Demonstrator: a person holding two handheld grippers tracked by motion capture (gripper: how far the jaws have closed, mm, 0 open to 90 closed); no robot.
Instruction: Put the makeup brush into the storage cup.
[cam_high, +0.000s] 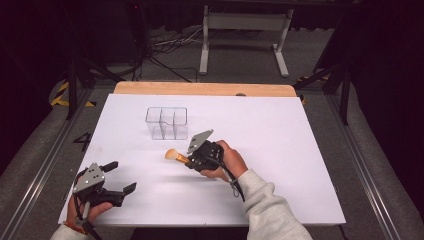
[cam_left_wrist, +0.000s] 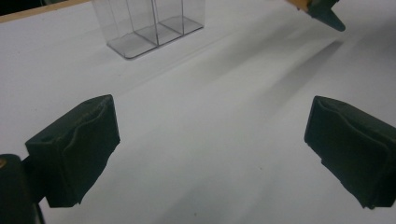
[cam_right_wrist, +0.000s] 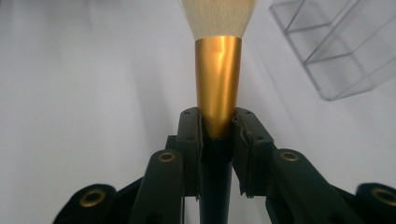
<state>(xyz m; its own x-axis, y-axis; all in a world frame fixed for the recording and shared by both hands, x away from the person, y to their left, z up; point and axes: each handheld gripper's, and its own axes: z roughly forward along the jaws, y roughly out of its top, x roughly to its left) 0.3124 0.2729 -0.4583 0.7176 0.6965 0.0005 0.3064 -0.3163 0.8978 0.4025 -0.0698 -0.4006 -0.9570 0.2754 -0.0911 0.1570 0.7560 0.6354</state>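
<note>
While the right gripper (cam_high: 186, 160) clamps the makeup brush (cam_high: 176, 156) at frame centre, just below the clear organizer (cam_high: 167, 122), the left gripper (cam_high: 120, 177) rests open at lower left. Step: carrying; next, upend the brush over a compartment.

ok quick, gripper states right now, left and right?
Left gripper: open, nothing between its jaws, low over the white table.
Right gripper: shut on the makeup brush, bristles pointing toward the clear organizer.
</note>
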